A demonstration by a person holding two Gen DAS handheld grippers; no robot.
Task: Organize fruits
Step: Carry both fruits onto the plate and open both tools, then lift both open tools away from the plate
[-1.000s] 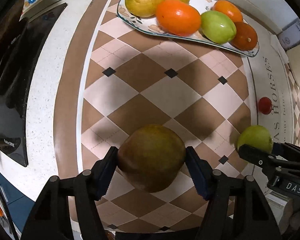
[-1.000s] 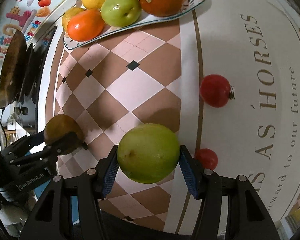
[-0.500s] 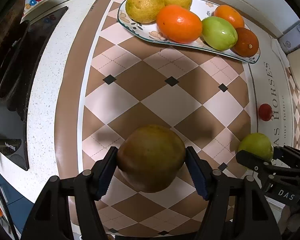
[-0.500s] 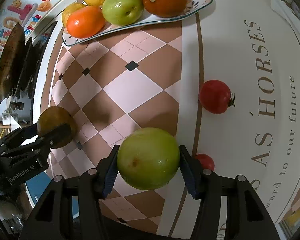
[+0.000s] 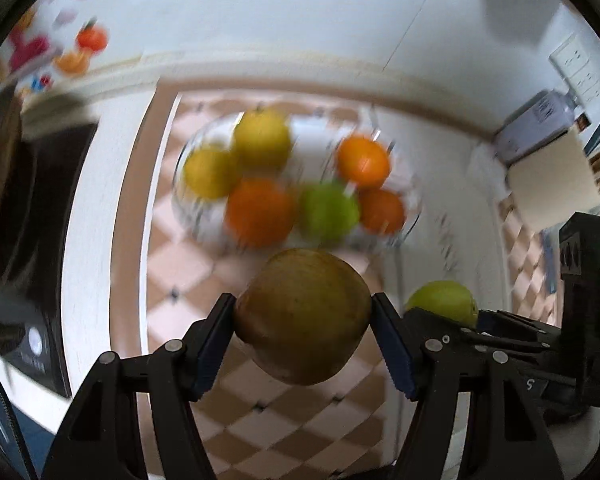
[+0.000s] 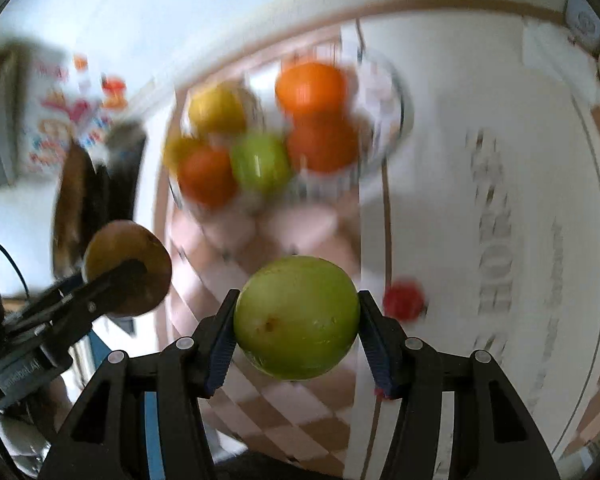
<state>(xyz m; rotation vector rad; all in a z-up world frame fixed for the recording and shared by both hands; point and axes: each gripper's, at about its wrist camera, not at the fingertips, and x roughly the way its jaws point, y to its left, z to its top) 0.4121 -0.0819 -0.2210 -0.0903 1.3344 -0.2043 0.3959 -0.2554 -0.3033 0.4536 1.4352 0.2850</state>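
Note:
My left gripper (image 5: 303, 320) is shut on a brown pear (image 5: 302, 316) and holds it in the air above the checkered mat. My right gripper (image 6: 296, 318) is shut on a green apple (image 6: 297, 317), also in the air. Each shows in the other's view: the apple in the left wrist view (image 5: 444, 301), the pear in the right wrist view (image 6: 127, 266). Ahead, blurred, a white plate (image 5: 410, 204) holds yellow, orange and green fruits (image 5: 260, 212). The plate also shows in the right wrist view (image 6: 396, 96).
A red tomato (image 6: 403, 300) lies on the white part of the mat, right of my right gripper. A dark stovetop (image 5: 32, 216) is at the left. A wall with stickers (image 6: 60, 112) runs behind. A box (image 5: 540, 120) stands at the back right.
Both grippers have tilted up from looking down at the mat, so the wall shows. The two grippers now sit closer together. The views are motion-blurred.

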